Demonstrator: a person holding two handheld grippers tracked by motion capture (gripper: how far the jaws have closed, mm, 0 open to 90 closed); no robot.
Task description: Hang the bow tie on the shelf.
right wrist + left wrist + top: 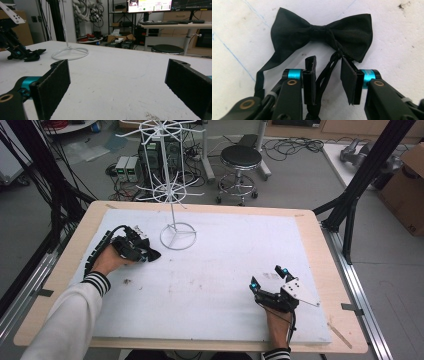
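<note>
High view: the left hand-held gripper (142, 251) rests at the bench's (210, 285) left beside a white wire stand (175, 180); the right hand-held gripper (268, 277) sits near the right edge.

Left gripper view: jaws parted around a black bow tie's (322, 33) strap — not clamped.

Right gripper view: jaws wide apart, empty.

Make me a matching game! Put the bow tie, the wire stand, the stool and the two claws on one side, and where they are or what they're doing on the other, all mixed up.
1. bow tie
2. wire stand
3. stool
4. right claw

a. on the floor beyond the table
b. open, holding nothing
c. lying flat, just ahead of the left claw
d. standing upright on the white board

Pairs: 1-c, 2-d, 3-a, 4-b
</note>
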